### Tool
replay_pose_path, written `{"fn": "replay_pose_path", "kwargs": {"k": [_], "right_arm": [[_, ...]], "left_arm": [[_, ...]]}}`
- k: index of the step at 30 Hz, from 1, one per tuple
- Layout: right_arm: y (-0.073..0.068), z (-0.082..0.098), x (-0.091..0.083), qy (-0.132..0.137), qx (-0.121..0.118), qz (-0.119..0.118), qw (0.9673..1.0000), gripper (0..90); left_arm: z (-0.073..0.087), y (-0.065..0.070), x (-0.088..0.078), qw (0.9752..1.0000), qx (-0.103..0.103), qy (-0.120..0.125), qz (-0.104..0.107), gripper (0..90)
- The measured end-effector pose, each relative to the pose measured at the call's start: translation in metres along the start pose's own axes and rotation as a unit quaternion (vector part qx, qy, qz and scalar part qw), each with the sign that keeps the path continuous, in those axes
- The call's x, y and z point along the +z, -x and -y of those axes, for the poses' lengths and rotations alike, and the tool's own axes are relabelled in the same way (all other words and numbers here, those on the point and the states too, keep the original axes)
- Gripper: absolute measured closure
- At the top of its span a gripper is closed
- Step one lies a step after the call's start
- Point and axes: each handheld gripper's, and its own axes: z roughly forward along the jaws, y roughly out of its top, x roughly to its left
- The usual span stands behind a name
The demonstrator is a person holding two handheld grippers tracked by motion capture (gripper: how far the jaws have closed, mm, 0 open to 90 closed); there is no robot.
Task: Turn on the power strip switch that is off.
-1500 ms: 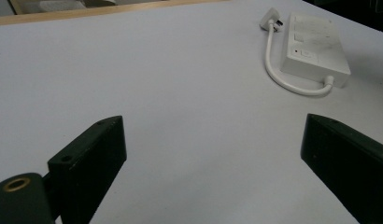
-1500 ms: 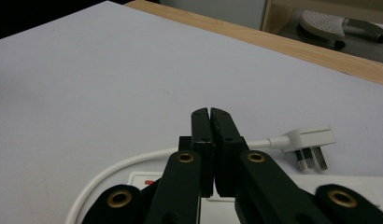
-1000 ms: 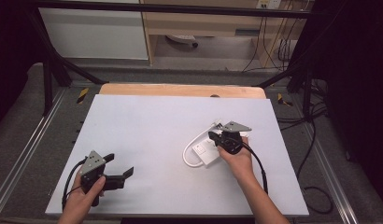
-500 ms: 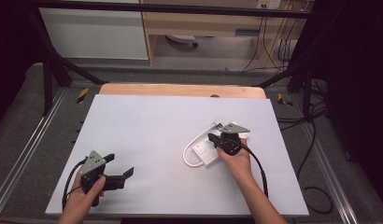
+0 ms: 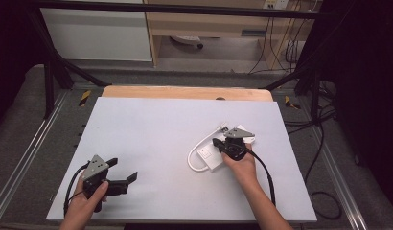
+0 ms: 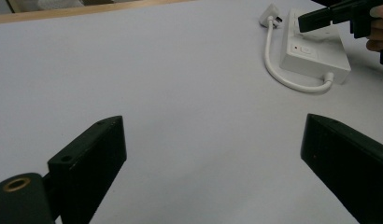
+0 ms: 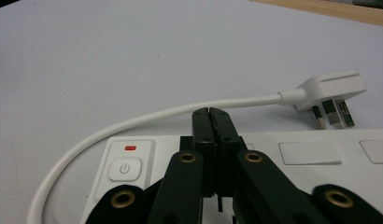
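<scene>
Two grippers, almost no change from a moment ago. Right gripper (image 5: 219,143) still over the white power strip (image 5: 218,155), jaws pressed together on nothing, tips just above its top near the button (image 7: 124,168). Left gripper (image 5: 123,171) still wide open, well apart, at the near left of the table (image 5: 151,129). Strip's plug (image 7: 330,91) lying beside it.

What you can't really make out here

In the high view the right gripper (image 5: 231,145) and hand (image 5: 242,164) cover the near right part of the power strip (image 5: 210,156), so its sockets are hidden. In the right gripper view the strip runs off the right and bottom edges, and whether the closed jaws touch its top is anyone's guess. The plug (image 7: 330,90) pins are too blurry to count. The left gripper's (image 5: 119,173) cable (image 5: 71,191) runs behind the left hand (image 5: 84,206).
</scene>
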Motion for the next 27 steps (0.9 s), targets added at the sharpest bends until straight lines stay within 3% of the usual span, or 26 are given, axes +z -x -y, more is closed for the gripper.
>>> {"fn": "replay_pose_path", "kwargs": {"k": [27], "right_arm": [[0.0014, 0.0048, 0.0019, 0.001, -0.002, -0.001, 1.0, 90.0]], "left_arm": [[0.0003, 0.0007, 0.0007, 1.0, 0.004, -0.004, 0.001, 7.0]]}}
